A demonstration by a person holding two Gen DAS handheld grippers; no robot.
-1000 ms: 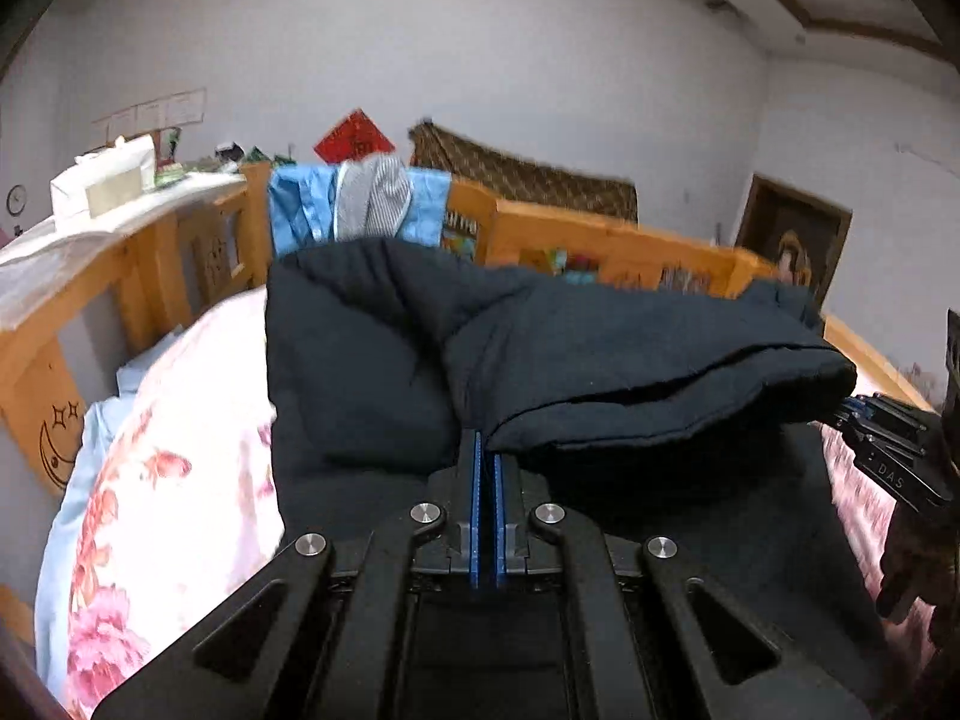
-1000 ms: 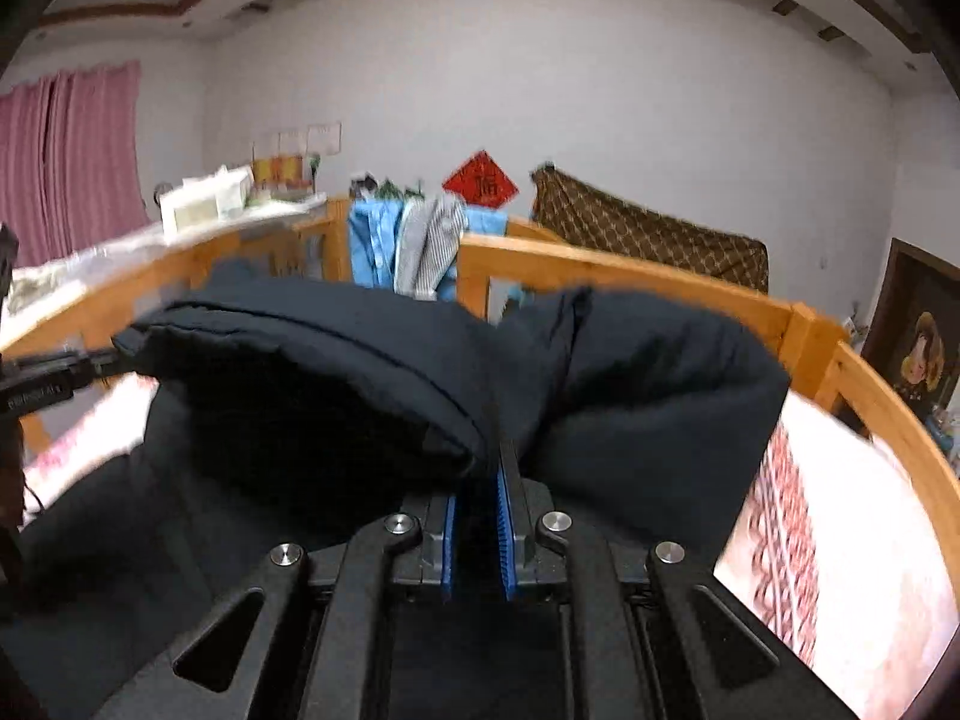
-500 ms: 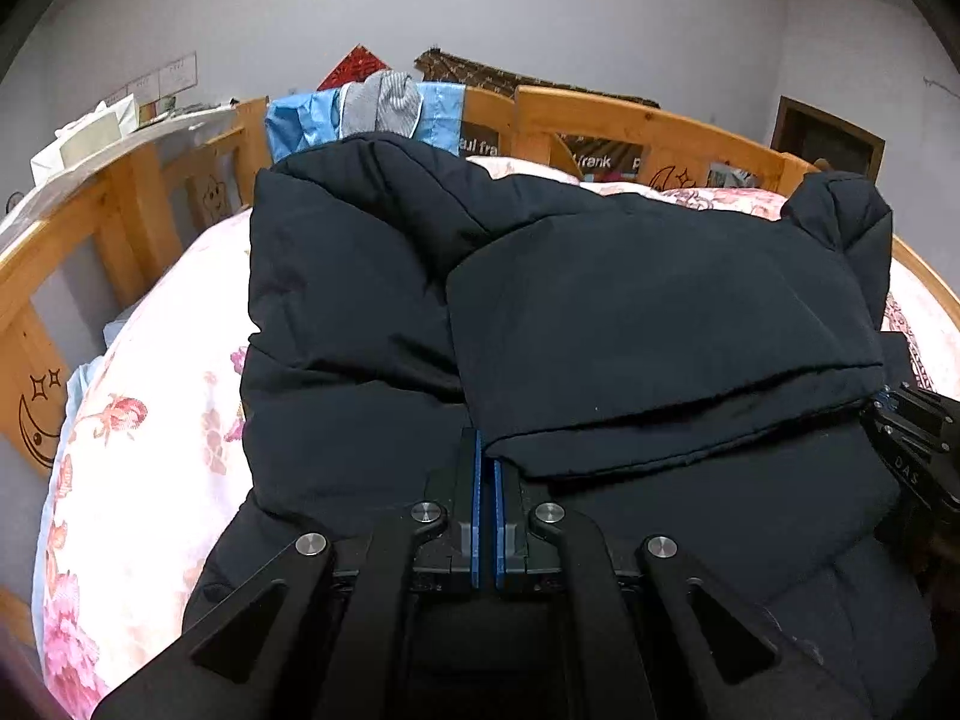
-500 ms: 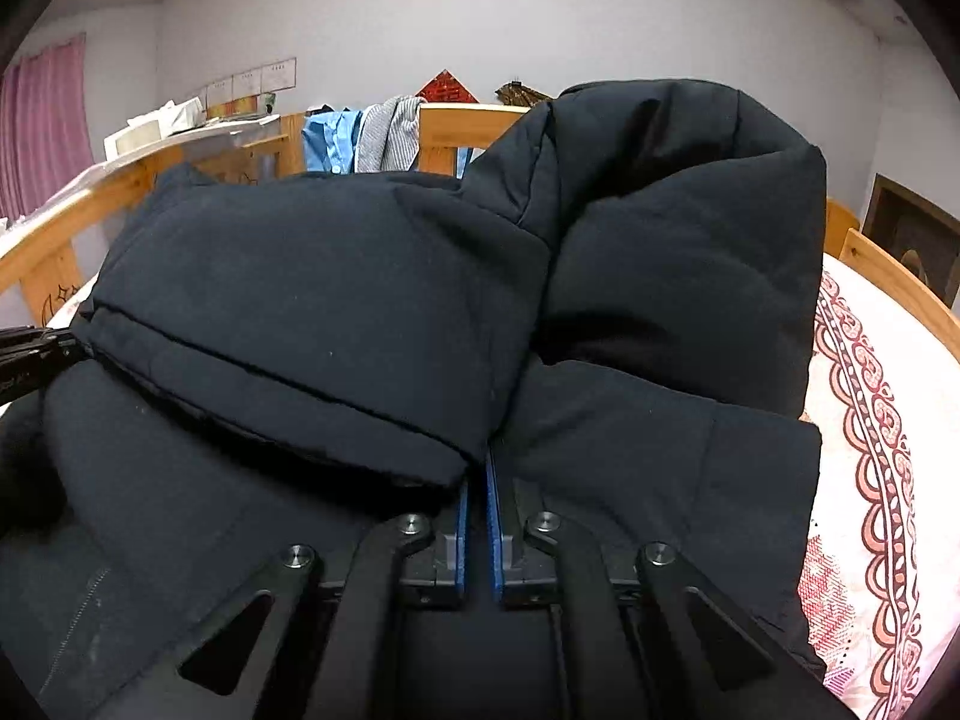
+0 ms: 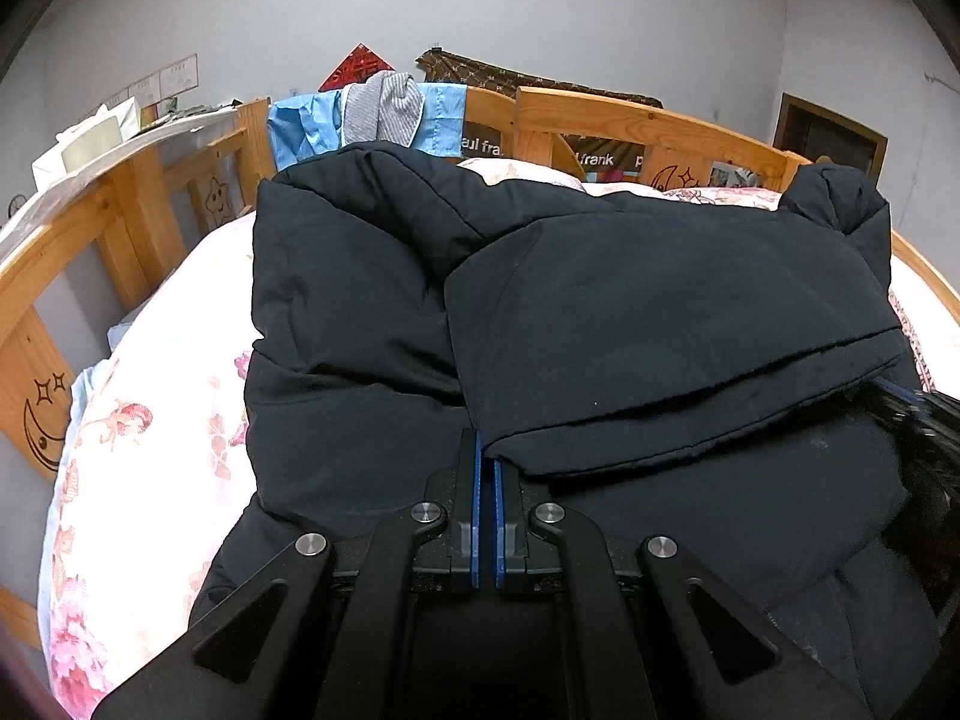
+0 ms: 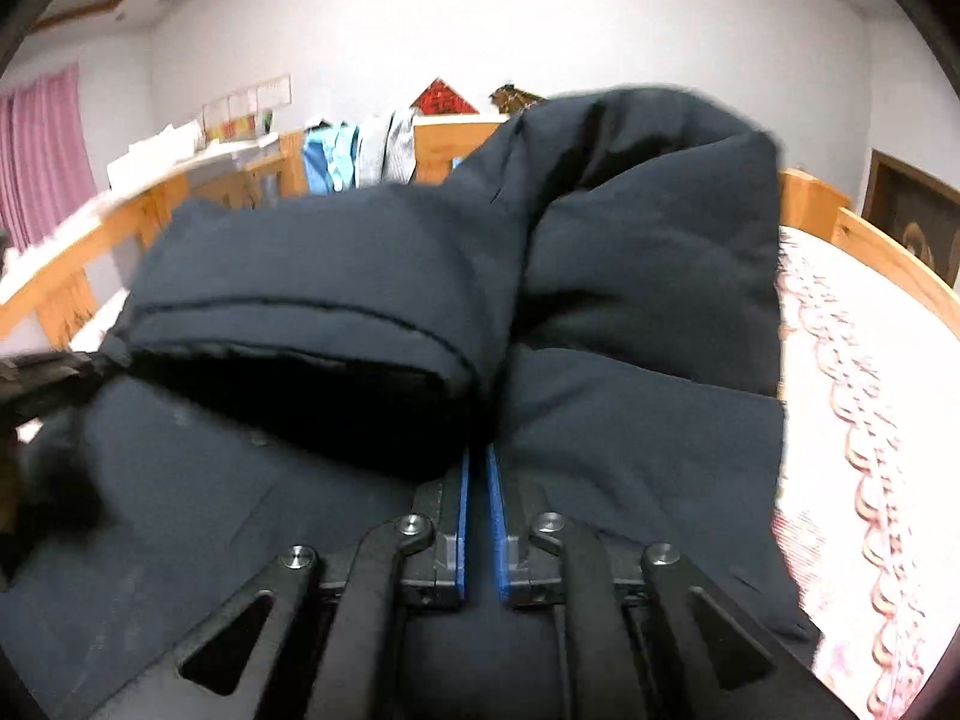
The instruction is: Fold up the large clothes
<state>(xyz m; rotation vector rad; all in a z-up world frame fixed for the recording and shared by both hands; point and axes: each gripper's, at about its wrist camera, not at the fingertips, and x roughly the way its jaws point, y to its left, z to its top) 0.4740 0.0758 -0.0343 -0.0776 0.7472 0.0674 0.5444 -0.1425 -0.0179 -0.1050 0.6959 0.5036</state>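
Left gripper (image 5: 486, 456): blue-padded fingers (image 5: 477, 480) pressed together, clamped on the hem corner of the dark padded jacket (image 5: 630, 312). Left of the fingers, flowered bedsheet (image 5: 150, 408) and wooden bed rail (image 5: 78, 222). Ahead of the fingers, the jacket lies folded over itself on the bed; beyond it, blue and grey clothes (image 5: 372, 114) hang over the headboard. Far right, the other gripper shows at the hem's opposite end.

Right gripper (image 6: 477, 468): fingers (image 6: 461, 498) nearly together, pinching the jacket (image 6: 600, 276) hem at the tips. Left of the fingers, the folded flap bulges upward, its hem running toward the left gripper (image 6: 42, 369). Right of the fingers, patterned sheet (image 6: 858, 408). View blurred.
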